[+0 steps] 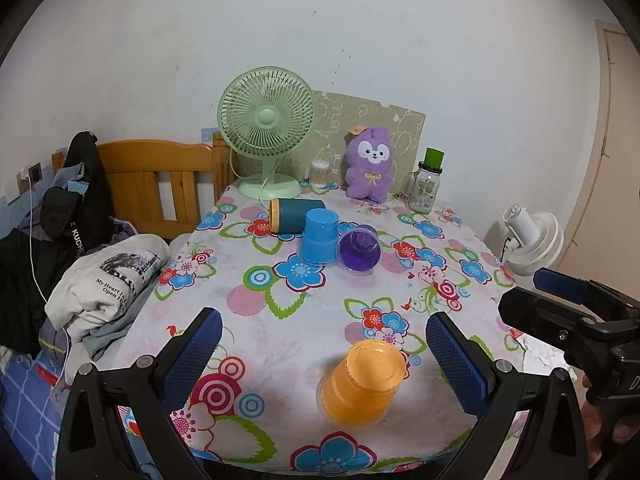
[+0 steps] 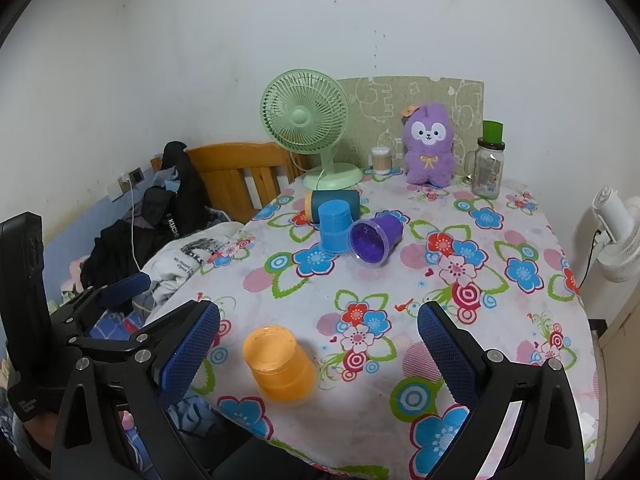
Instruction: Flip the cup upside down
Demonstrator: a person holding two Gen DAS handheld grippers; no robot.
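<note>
An orange cup (image 1: 362, 384) stands upside down near the table's front edge, between the fingers of my open left gripper (image 1: 324, 354). It also shows in the right wrist view (image 2: 278, 364), left of my open, empty right gripper (image 2: 318, 346). A blue cup (image 1: 319, 236) (image 2: 335, 226) stands upside down mid-table. A purple cup (image 1: 360, 250) (image 2: 375, 240) lies on its side beside it, mouth toward me. A teal cup with an orange rim (image 1: 296, 216) (image 2: 332, 199) lies on its side behind them.
A floral cloth covers the table (image 1: 280, 280) (image 2: 460, 280). At the back stand a green fan (image 1: 266, 132), a cotton-swab jar (image 1: 320, 172), a purple plush toy (image 1: 370, 164) and a glass bottle (image 1: 426, 186). Clothes (image 1: 108, 280) lie on the bed at left. A white fan (image 1: 532, 242) stands at right.
</note>
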